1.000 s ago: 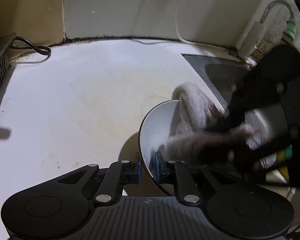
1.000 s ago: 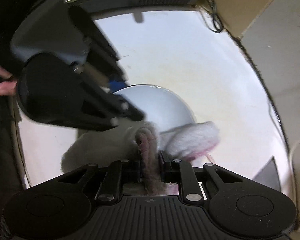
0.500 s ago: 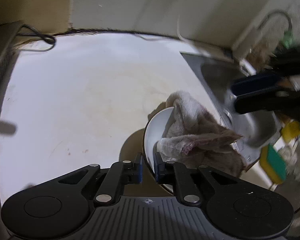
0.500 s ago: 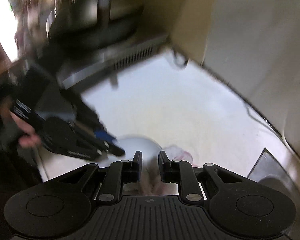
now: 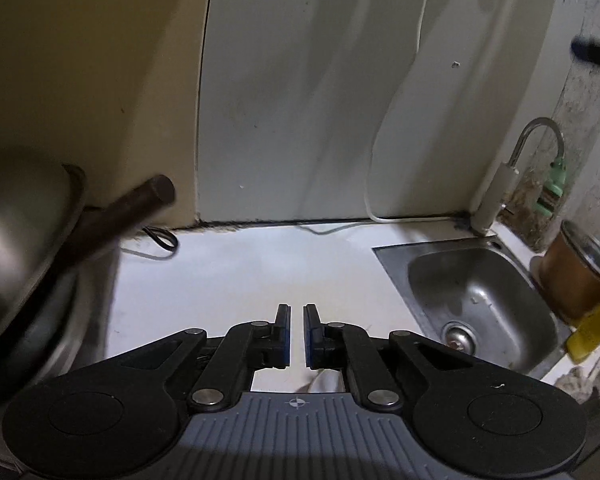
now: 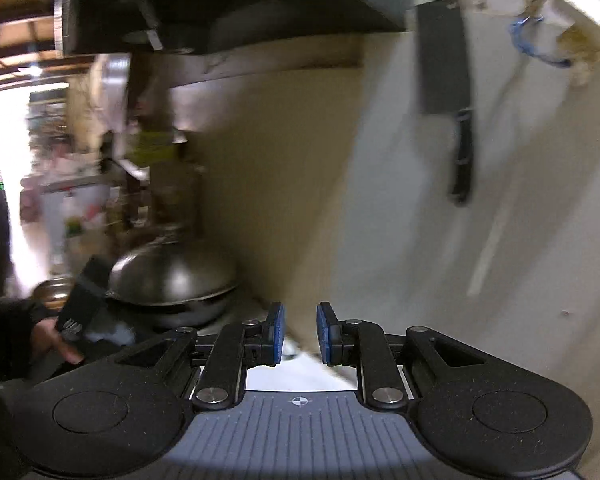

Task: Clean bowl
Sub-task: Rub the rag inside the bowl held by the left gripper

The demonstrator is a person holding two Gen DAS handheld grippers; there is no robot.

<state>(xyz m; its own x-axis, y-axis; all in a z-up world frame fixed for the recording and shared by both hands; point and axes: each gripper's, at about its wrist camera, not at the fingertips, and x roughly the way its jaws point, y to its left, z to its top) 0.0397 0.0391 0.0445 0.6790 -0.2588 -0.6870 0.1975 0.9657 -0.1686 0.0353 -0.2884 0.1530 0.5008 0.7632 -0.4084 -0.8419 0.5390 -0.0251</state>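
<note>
Bowl out of frame; left gripper [image 5: 296, 330] and right gripper [image 6: 299, 332] both empty, jaws parted. Risk: unheld bowl sliding toward sink [image 5: 476, 304], lower right.

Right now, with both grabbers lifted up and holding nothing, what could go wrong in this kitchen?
1. The cleaver hangs on the wall ahead of the right hand-held gripper; swinging up could knock it loose.
2. The wok and its handle sit close on the left of the left hand-held gripper, so a sideways move might bump them.
3. The bowl is out of view, so reaching down blind might tip it.
</note>
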